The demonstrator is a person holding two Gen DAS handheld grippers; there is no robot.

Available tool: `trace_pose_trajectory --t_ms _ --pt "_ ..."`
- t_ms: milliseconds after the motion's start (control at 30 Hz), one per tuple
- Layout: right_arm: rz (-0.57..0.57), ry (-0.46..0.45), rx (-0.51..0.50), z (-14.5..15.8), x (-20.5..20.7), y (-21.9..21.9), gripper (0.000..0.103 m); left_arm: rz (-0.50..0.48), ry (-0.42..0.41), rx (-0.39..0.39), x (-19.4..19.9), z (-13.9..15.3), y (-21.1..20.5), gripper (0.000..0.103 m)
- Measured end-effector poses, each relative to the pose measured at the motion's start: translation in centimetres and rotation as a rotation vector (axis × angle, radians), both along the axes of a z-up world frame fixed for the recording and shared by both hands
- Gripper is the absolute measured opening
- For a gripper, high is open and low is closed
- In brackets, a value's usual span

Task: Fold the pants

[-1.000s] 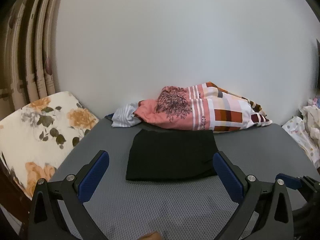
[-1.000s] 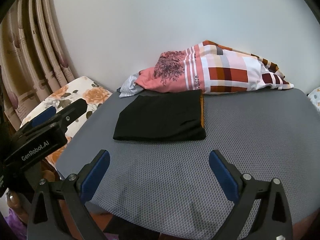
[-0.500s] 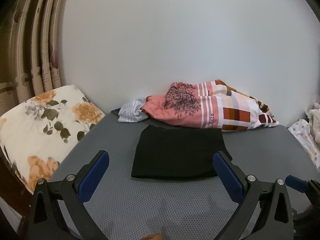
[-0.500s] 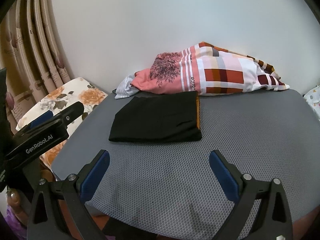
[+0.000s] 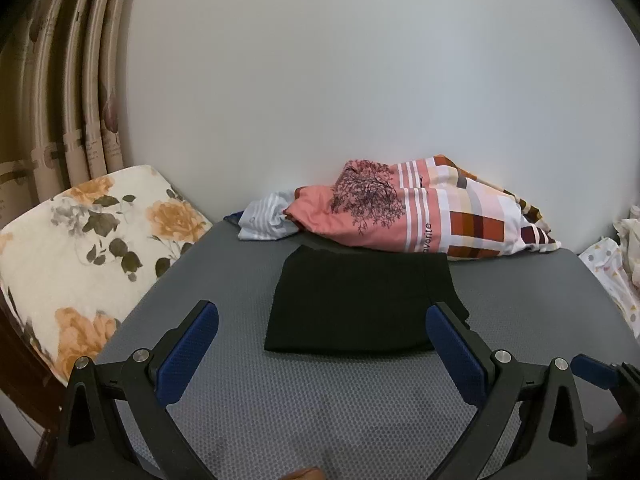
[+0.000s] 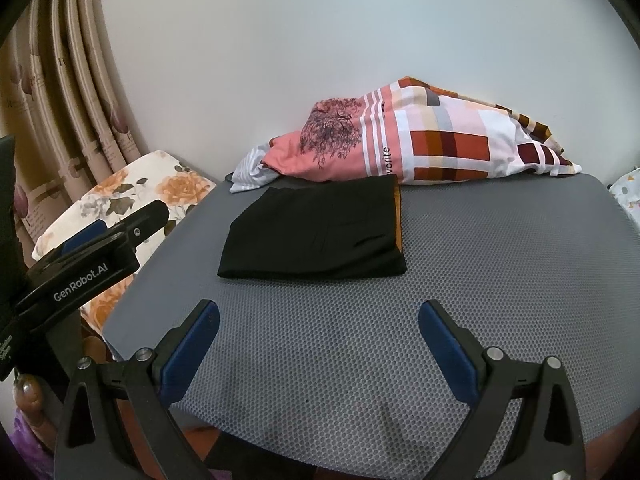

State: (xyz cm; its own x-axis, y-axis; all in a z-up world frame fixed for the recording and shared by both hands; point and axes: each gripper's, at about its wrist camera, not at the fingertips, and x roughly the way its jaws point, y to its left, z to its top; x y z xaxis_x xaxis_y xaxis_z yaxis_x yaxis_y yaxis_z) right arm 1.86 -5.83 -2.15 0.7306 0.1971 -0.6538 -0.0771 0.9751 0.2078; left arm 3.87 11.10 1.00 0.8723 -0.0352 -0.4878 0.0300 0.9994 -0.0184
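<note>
Pants: the black pants (image 5: 360,304) lie folded into a flat rectangle on the grey mesh surface (image 5: 340,408), in the middle of both frames; an orange strip shows along their right edge in the right wrist view (image 6: 316,232).
Position to left gripper: the pants sit just beyond the left gripper (image 5: 322,320), centred between its fingers, apart from them.
Position to right gripper: the pants lie further up the frame from the right gripper (image 6: 318,318), well apart.
Left gripper: jaws spread wide, holding and touching nothing.
Right gripper: jaws spread wide, empty, hovering above the near edge of the surface.
Behind the pants: a pink patterned cloth bundle (image 5: 416,212) touches their far edge, against the wall.
Left of frame: floral cushion (image 5: 80,248).
</note>
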Motion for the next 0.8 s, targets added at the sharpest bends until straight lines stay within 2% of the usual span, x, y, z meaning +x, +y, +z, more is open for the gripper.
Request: trace_pose_trajectory --t_ms 800 --pt "0.015 0.036 0.009 -1.5 0.9 0.0 0.100 -0.006 0.035 0.013 1.2 -1.7 0.2 0.103"
